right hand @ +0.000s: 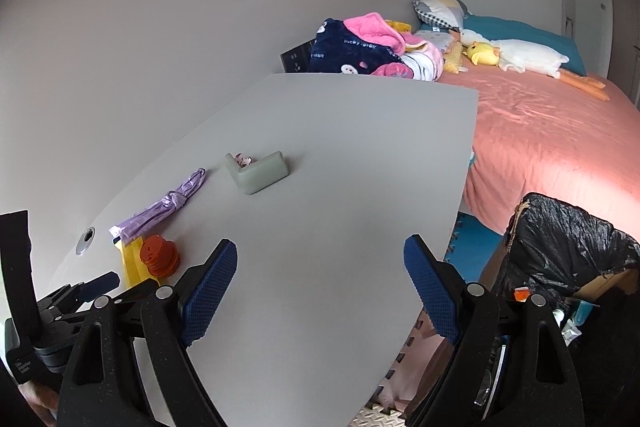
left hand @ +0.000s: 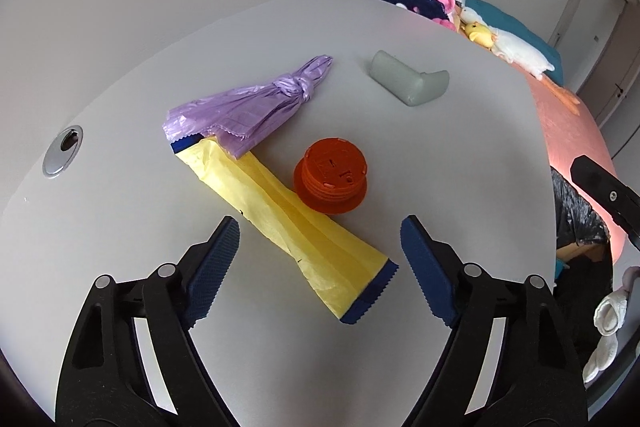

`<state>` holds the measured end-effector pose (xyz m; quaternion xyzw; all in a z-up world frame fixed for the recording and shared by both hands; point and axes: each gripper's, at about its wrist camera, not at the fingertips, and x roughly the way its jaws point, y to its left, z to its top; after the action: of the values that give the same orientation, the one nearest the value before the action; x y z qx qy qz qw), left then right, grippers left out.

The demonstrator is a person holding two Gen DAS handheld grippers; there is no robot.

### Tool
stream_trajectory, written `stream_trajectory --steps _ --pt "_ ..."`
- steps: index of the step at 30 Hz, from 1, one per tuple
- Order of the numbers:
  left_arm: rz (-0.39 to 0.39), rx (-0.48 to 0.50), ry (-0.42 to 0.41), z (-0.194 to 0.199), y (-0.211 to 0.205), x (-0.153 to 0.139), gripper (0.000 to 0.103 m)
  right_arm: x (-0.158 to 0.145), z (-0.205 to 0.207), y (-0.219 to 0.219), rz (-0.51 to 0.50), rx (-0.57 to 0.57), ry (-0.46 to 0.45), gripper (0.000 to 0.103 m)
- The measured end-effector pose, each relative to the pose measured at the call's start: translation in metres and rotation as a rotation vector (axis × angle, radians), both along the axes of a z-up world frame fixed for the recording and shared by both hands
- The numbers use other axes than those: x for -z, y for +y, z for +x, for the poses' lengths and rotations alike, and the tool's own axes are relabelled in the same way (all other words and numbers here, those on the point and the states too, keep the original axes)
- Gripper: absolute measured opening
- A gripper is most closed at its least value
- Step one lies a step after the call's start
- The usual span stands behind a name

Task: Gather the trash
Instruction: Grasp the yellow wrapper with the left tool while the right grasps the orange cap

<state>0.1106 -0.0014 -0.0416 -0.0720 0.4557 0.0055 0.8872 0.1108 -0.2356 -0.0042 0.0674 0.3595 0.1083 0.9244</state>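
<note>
On the grey table lie a folded yellow bag with blue ends, a knotted purple bag across its far end, an orange round lid and a pale grey-green corner guard. My left gripper hovers open above the near half of the yellow bag, its blue pads on either side and clear of it. My right gripper is open over bare table near the right edge, nothing between its fingers. The right wrist view shows the same items at far left: the lid, purple bag, corner guard.
A bin lined with a black bag stands right of the table, below its edge. Beyond it is a bed with a pink cover, blankets and plush toys. A metal cable grommet sits in the table at left.
</note>
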Motion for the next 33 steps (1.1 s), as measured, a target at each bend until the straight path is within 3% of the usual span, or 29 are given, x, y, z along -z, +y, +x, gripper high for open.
stream_trajectory --steps 6,15,33 --pt "0.018 0.004 0.032 0.011 0.004 0.012 0.052 0.006 0.004 0.012 -0.009 -0.018 0.014 0.086" --pt "0.035 -0.011 0.010 0.006 0.019 0.011 0.022 0.014 0.008 0.039 -0.026 -0.071 0.035 0.086" --pt "0.057 -0.098 -0.047 -0.013 0.057 -0.025 0.018 0.024 0.009 0.101 -0.051 -0.204 0.072 0.080"
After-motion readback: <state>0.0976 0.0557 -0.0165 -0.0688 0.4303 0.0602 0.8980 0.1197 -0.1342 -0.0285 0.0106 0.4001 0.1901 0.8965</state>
